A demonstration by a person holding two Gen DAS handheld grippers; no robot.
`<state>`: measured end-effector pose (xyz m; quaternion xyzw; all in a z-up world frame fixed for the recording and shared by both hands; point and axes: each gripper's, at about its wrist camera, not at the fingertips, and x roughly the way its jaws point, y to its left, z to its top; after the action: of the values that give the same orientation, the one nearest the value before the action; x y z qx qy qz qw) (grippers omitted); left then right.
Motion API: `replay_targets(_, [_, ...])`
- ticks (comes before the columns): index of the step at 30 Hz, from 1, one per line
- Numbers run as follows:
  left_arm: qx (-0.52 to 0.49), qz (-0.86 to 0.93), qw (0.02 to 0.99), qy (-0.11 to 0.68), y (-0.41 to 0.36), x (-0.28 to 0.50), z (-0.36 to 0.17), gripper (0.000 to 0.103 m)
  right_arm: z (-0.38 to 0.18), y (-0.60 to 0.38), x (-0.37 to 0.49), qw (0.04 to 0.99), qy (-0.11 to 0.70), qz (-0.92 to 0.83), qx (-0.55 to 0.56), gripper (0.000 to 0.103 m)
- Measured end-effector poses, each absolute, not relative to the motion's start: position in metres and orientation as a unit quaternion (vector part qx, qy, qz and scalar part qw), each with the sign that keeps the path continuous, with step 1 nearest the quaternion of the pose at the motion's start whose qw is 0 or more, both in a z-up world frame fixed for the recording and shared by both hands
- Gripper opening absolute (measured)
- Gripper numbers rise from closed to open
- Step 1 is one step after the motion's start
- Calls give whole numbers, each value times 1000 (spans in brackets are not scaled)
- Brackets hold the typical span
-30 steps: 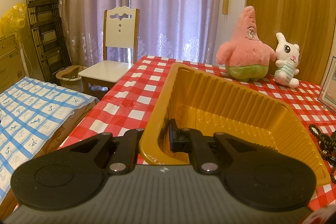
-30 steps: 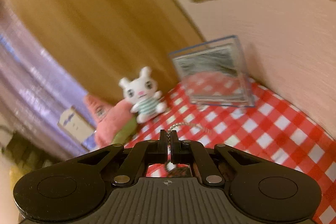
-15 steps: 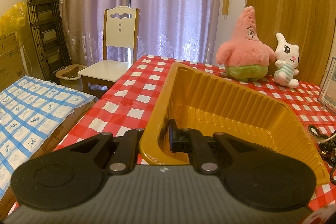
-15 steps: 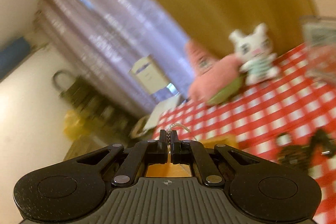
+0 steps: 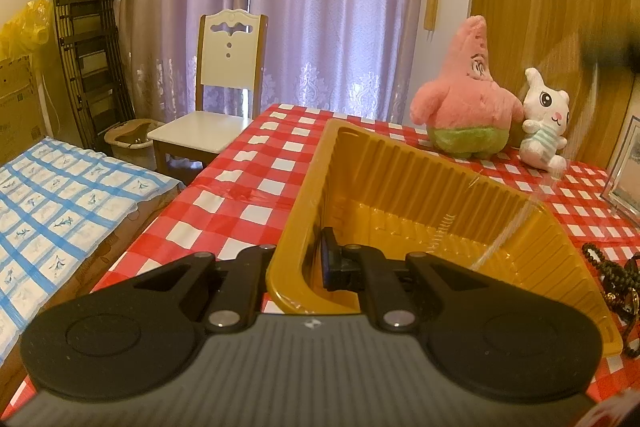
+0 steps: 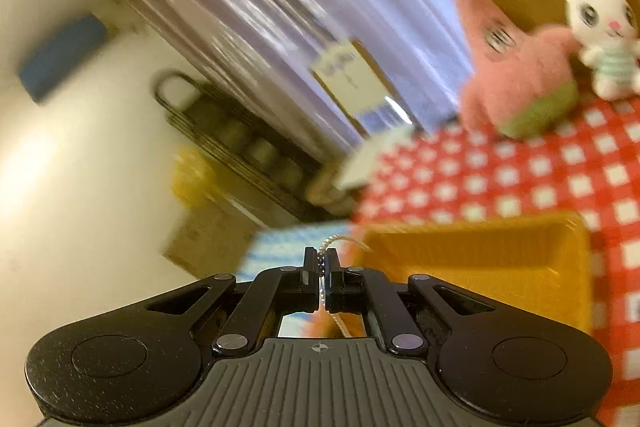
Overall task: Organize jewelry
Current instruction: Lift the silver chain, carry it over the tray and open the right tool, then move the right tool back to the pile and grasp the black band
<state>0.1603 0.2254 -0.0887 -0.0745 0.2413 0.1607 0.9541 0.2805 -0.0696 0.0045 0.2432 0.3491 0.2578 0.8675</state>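
Left gripper (image 5: 294,267) clamped on near wall of yellow tray (image 5: 420,227); right gripper (image 6: 321,269) pinching thin silver chain (image 6: 334,241) — held above tray, not yet dropped. Tray interior apparently bare; dark beads (image 5: 608,267) left on checked table (image 5: 256,179) beside it. Farther back, pink plush (image 5: 464,107) and white bunny (image 5: 546,123) — well clear, no obstruction.

Left gripper (image 5: 298,265) clamped on near wall of yellow tray (image 5: 420,187), one finger outside, one inside. Right gripper (image 6: 321,269) raised and tilted, fingers pinched tight on thin silver chain (image 6: 332,241).
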Motion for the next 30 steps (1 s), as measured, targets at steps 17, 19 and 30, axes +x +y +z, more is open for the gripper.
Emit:
replay_targets(17, [-75,157,955,239,227,160,-86,9,-80,-75,269,884,442,125,90,55])
replay_targets(19, [-75,158,955,240,228,160,-87,9,-75,-80,260,889,431,124,90,55])
replay_targets(30, [-75,158,954,243,229,159,-90,9,-60,-125,204,899,409,82,135,55])
